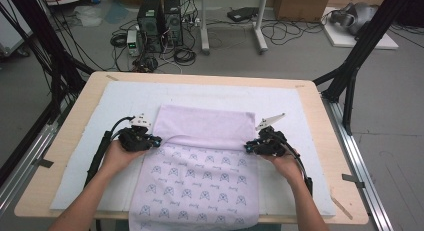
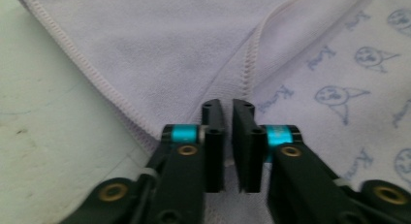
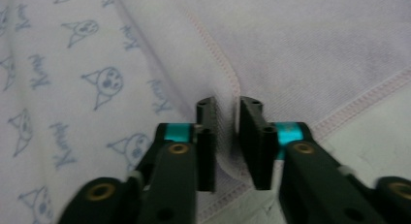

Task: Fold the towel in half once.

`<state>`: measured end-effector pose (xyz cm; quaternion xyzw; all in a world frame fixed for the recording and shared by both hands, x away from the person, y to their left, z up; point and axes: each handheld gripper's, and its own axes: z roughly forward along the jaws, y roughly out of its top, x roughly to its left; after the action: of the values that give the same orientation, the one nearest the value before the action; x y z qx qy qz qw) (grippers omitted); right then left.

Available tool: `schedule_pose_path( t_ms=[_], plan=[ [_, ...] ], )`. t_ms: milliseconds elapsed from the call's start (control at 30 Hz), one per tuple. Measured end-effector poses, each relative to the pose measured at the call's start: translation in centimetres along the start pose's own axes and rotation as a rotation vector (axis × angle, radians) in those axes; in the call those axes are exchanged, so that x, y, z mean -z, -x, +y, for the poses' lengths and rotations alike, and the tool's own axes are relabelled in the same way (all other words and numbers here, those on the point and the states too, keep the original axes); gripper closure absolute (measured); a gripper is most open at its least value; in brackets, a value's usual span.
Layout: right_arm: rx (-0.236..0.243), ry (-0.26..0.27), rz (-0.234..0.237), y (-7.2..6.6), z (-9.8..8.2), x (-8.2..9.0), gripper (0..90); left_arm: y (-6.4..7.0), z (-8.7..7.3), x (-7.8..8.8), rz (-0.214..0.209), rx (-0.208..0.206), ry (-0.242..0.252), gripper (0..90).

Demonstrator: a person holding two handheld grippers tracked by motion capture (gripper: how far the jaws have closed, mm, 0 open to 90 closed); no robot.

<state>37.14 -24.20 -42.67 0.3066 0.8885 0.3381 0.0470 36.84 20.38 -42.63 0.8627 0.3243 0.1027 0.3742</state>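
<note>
Light wooden table (image 1: 320,116), topped by a white mat (image 1: 125,98) covering most of its surface. On the mat, a lilac towel (image 1: 200,141) spans between left gripper (image 1: 156,141) and right gripper (image 1: 248,147), folded edge just beyond both.

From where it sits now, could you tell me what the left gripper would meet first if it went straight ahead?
The left gripper is shut on the towel; straight ahead lies more of the towel's plain folded layer, probably.

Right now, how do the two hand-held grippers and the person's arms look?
Both the left gripper and the right gripper have black bodies, two flat black jaws, turquoise bands behind the jaws and brass-coloured rivets. Each carries a light grey three-cornered plate on top, and a black cable trails back along each forearm. The forearms are bare; no sleeves show.
</note>
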Motion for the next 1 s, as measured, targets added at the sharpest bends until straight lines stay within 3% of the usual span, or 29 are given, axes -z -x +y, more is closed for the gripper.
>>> schedule_pose_path(
  t_ms=[133,300,400,467,533,633,700,767,833,900,1000],
  plan=[
    [0.013,0.011,0.017,-0.6,0.0,0.6,85.4,0.2,0.1,1.5,0.01,-0.001,0.053,89.5],
    [0.07,0.121,0.005,-2.6,0.6,3.3,85.6,1.2,-0.2,4.2,0.036,-0.037,0.12,89.7],
    [0.102,0.151,0.009,-4.1,0.4,4.6,85.5,2.0,-0.9,5.4,0.025,-0.055,0.144,89.7],
    [0.108,0.157,0.022,-4.4,0.1,4.5,85.4,2.0,-1.2,5.0,0.022,-0.054,0.117,87.5],
    [0.103,0.108,0.009,-4.1,-0.3,3.6,85.4,1.8,-1.1,4.0,0.019,-0.031,0.086,66.5],
    [0.071,0.083,0.024,-3.6,-1.0,2.5,85.3,1.7,-0.8,2.2,0.003,-0.025,0.047,57.7],
    [0.057,0.08,0.032,-3.4,-1.3,2.1,85.2,1.5,-0.8,1.1,0.024,-0.017,0.023,52.1],
    [0.05,0.075,0.036,-3.2,-1.4,1.9,84.9,1.1,-0.9,0.2,0.014,-0.003,0.003,53.0],
    [0.05,0.083,0.04,-3.0,-1.4,1.8,84.7,1.1,-1.1,-0.4,0.035,-0.018,-0.022,55.5],
    [0.051,0.078,0.043,-3.0,-1.4,1.7,84.7,1.2,-1.0,-0.3,0.058,-0.046,-0.012,68.1],
    [0.062,0.082,0.043,-3.2,-1.3,1.6,84.5,1.3,-1.0,0.0,0.075,-0.052,-0.006,84.8]
  ],
)
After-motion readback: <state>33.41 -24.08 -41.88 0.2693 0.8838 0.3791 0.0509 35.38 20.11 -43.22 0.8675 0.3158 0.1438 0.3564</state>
